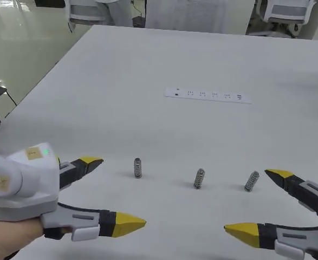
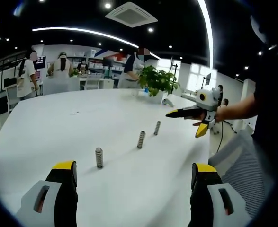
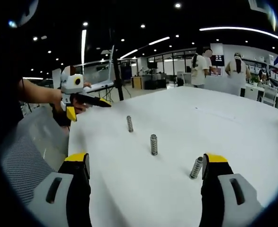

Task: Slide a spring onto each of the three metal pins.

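White table [image 1: 148, 70], mostly bare. Three springs stand in a row near the person's edge: left spring [image 1: 137, 168], middle spring [image 1: 199, 179], right spring [image 1: 251, 181]. Left and middle are upright; the right one leans a bit, clearer in the right gripper view. They are well apart from each other. No bare pin shows. Coils standing on end like this suggest each is already seated over a pin, but the pins themselves are hidden inside the coils, so I can't confirm it. By that judgement the task is done or nearly so, and the leaning spring may want a check. Left gripper [image 1: 118, 190] has its jaws spread wide and holds nothing. It sits low and just short of the row, on the left spring's side. Right gripper [image 1: 251, 201] is also wide and empty. The right spring stands just beside one of its yellow tips without touching it. Both claws flank the row and point inward, probably a rest or ready pose that keeps the springs in sight. A power strip [image 1: 207, 95] lies flat, well beyond the springs and out of the way. There is plenty of open tabletop behind and between the springs. The table's left edge runs off diagonally with floor beyond it, far from the work.
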